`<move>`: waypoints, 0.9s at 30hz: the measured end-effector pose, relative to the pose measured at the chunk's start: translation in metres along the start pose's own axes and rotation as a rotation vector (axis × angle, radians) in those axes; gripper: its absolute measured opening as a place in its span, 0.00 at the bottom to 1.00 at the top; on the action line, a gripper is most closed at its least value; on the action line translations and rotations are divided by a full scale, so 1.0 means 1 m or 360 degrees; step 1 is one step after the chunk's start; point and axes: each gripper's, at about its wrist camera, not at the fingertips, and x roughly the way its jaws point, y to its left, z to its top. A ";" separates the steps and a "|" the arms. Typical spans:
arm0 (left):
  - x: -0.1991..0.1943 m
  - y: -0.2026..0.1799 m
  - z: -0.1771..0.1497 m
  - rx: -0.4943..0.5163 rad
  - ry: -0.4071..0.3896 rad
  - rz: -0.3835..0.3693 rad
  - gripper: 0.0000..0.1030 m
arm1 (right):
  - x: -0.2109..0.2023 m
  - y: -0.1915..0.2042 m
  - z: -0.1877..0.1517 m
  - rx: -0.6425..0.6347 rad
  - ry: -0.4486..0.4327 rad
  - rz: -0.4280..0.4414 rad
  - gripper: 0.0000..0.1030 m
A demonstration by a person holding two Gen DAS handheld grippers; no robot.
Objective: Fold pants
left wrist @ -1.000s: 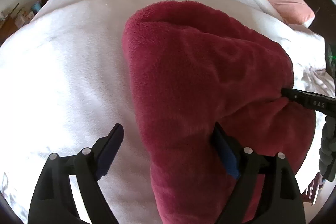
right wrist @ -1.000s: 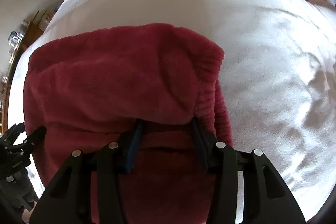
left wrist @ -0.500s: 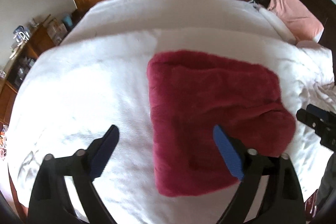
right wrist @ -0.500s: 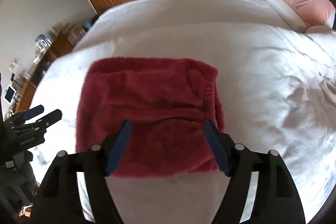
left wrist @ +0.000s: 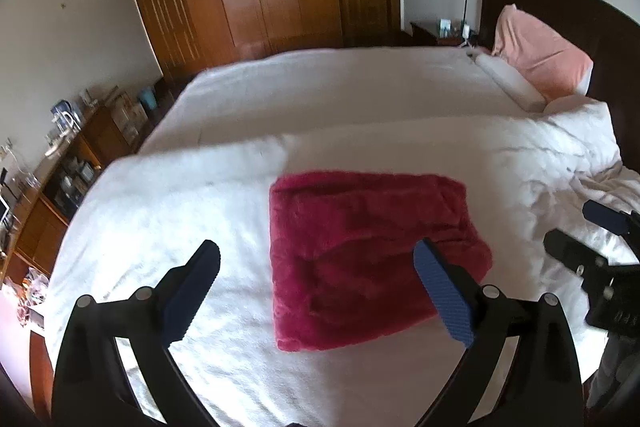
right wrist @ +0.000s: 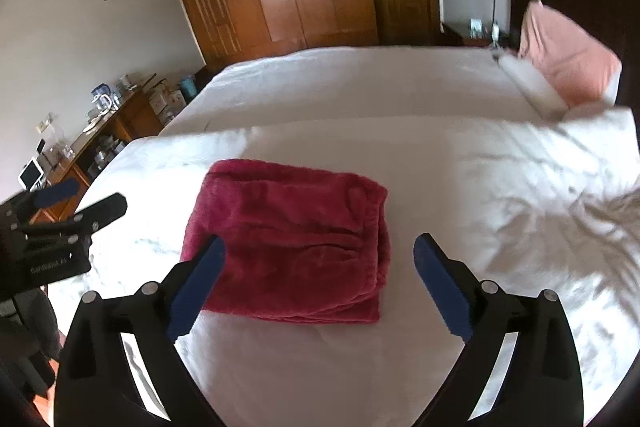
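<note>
Pants (left wrist: 372,259) lie folded on the bed (left wrist: 360,99), mid-blanket. Left hand-held gripper (left wrist: 316,291) and right hand-held gripper (right wrist: 316,283) both gape, empty. We judge the fleece soft, light; pinch stacked edges.

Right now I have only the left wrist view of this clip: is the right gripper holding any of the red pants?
Observer: No. In the right wrist view the right gripper is open, with nothing between its blue pads. The pants lie folded on the bed beyond them.
Operator: My own finger covers the bundle's right side. How does it look?
Observer: The right wrist view shows several layers stacked along that side, roughly flush, with the lower corner bulging a little.
Operator: Is the left gripper touching the cloth?
Observer: No. Seen from the right wrist, the left gripper is off to the left of the pants, with white bedding showing between them.
</note>
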 end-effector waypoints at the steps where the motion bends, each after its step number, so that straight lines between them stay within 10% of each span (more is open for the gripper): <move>1: -0.005 -0.002 0.000 -0.0006 -0.0017 0.0004 0.94 | -0.007 0.002 0.000 -0.0020 -0.0020 -0.0005 0.95; 16: -0.055 -0.021 -0.002 -0.0001 -0.0127 0.0267 0.94 | -0.051 0.017 0.001 -0.0145 -0.0128 -0.0023 0.97; 27: -0.049 -0.017 -0.004 -0.0049 -0.0035 0.0231 0.94 | -0.049 0.026 -0.001 -0.0185 -0.0091 -0.0051 0.97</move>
